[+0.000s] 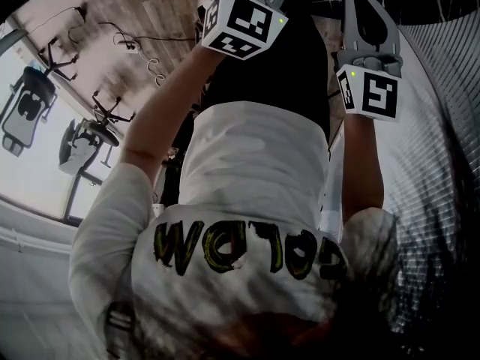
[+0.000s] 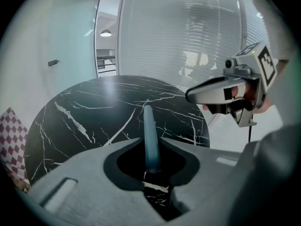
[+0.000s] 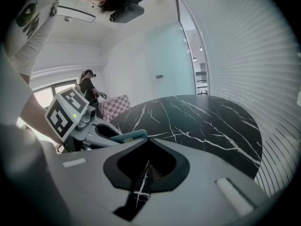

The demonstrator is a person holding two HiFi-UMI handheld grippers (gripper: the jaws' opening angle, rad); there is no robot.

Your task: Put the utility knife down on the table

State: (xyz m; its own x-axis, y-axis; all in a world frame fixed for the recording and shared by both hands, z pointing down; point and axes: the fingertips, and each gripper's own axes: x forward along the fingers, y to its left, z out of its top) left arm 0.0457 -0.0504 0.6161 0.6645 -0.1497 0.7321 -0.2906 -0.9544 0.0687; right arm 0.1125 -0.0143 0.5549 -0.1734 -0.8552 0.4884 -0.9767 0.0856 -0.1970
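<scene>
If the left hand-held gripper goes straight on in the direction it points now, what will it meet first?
Probably the black marble table. The left hand-held gripper points down at its top, and the utility knife it holds would touch first; depth is unclear.

Round black marble table (white veins), ribbed glass wall behind, checkered seat left.

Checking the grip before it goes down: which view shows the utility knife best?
The left gripper view: the utility knife runs up the middle, clamped by the left gripper, above the marble table. The right gripper view shows only its teal end poking from that gripper. The head view does not show it.
</scene>
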